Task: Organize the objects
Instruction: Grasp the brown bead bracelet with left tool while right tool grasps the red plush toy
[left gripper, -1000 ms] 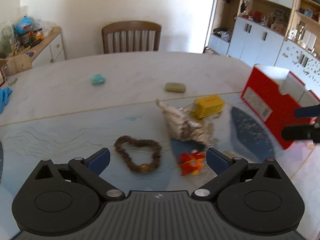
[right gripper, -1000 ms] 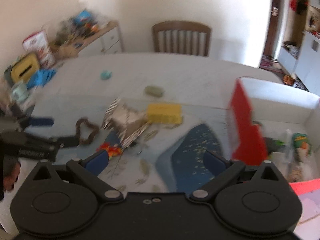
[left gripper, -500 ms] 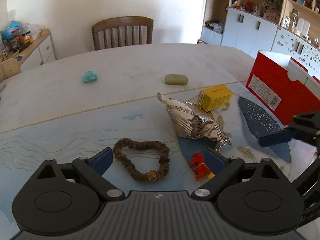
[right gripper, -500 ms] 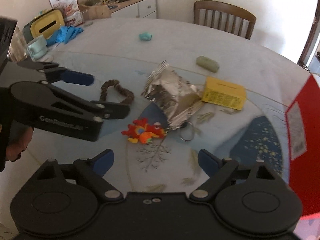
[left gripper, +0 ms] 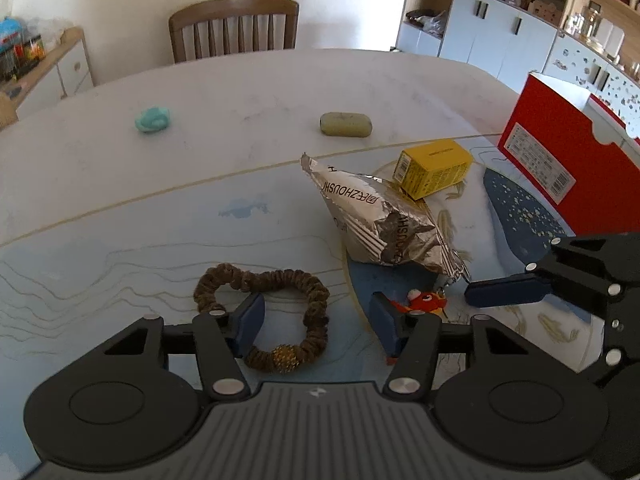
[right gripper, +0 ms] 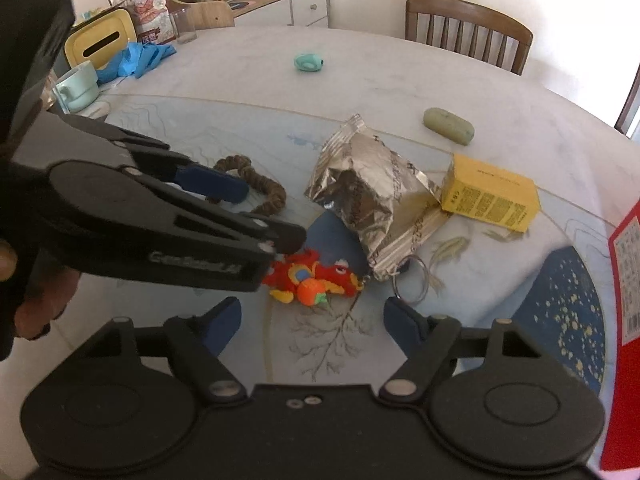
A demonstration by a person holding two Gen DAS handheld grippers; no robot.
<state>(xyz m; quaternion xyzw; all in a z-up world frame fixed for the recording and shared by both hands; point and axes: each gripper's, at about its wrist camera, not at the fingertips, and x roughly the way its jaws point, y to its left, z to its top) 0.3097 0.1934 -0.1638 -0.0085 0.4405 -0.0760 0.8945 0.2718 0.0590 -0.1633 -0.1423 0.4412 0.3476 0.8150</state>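
Observation:
A brown scrunchie (left gripper: pixel 316 300) with a gold bead lies on the table. My left gripper (left gripper: pixel 316 318) straddles its right side, one pad inside the loop and one outside. Its jaws are closing and do not press on it. Just to the right lies a red and orange plush fish keychain (right gripper: pixel 316 280). My right gripper (right gripper: pixel 314 318) hangs over it, jaws closing, with the plush ahead of the pads and untouched. The right wrist view also shows the left gripper (right gripper: pixel 256 208) over the scrunchie (right gripper: pixel 272 196).
A silver foil snack bag (left gripper: pixel 376 216) and a yellow box (left gripper: pixel 434 168) lie behind the plush. A green soap bar (left gripper: pixel 346 124) and a teal lump (left gripper: pixel 152 119) sit farther back. A red box (left gripper: pixel 560 172) stands at the right, and a chair (left gripper: pixel 234 26) stands beyond the table.
Both grippers have come down toward the table and their jaws have narrowed. The left one now straddles the scrunchie. The right one has swung left over the plush.

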